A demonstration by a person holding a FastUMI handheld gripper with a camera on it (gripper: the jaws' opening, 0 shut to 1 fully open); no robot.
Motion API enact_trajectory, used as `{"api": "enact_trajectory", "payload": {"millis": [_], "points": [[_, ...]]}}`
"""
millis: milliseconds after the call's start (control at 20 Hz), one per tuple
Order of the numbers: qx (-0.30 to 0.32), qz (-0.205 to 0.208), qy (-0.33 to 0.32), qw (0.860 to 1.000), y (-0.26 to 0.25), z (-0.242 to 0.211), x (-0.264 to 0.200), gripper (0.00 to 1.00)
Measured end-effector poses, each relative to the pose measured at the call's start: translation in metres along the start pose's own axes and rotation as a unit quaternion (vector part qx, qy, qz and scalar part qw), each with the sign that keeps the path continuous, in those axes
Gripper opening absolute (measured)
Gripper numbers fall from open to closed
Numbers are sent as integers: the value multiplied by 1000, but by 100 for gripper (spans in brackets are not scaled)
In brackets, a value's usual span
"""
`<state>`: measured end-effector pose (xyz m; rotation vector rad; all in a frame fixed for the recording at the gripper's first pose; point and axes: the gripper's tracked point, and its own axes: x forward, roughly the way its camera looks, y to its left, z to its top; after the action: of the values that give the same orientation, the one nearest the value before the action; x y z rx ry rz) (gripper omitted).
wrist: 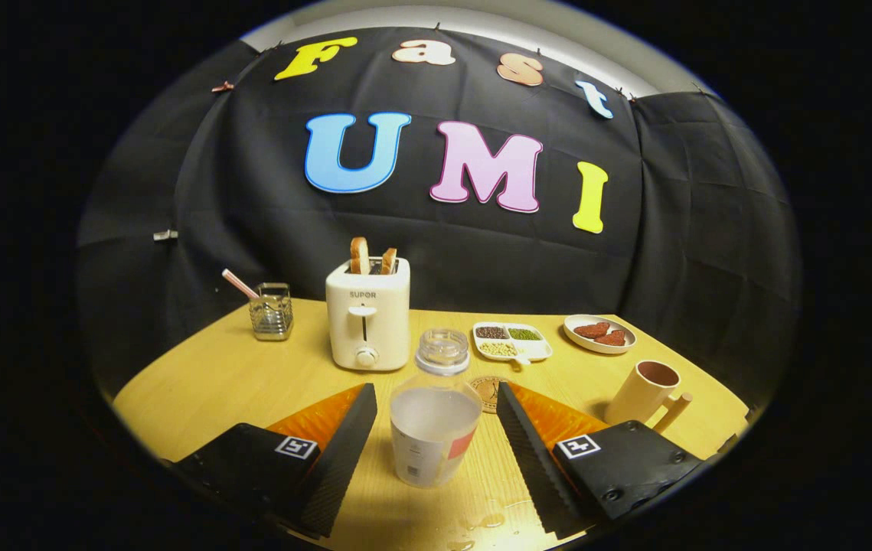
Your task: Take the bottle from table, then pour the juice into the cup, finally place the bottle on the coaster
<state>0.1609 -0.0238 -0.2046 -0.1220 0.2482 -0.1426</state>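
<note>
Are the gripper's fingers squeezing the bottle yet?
Apart. In the gripper view the bottle stands between the open gripper, with yellow table showing in the gap on each side of it.

White toaster (367,321), tan cup (644,392), clear bottle (436,417).

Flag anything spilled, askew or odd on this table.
Small wet droplets lie on the table just in front of the bottle, between the open gripper jaws; they look like a spill. The bottle stands upright with its cap on, and nothing else stands out.
</note>
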Motion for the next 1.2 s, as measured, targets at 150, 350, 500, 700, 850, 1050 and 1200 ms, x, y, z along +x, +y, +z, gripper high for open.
{"api": "enact_trajectory", "payload": {"millis": [150,350,500,700,850,1050,1200], "points": [[6,0,9,1000,1,-17,11,97],[2,-17,18,1000,1,-30,24,97],[-9,-23,18,1000,1,-35,32,94],[-27,-16,15,999,4,-40,34,83],[-14,2,19,1000,9,-41,33,77],[31,-2,10,999,-4,-20,27,73],[73,-12,3,997,-22,6,20,71]]}}
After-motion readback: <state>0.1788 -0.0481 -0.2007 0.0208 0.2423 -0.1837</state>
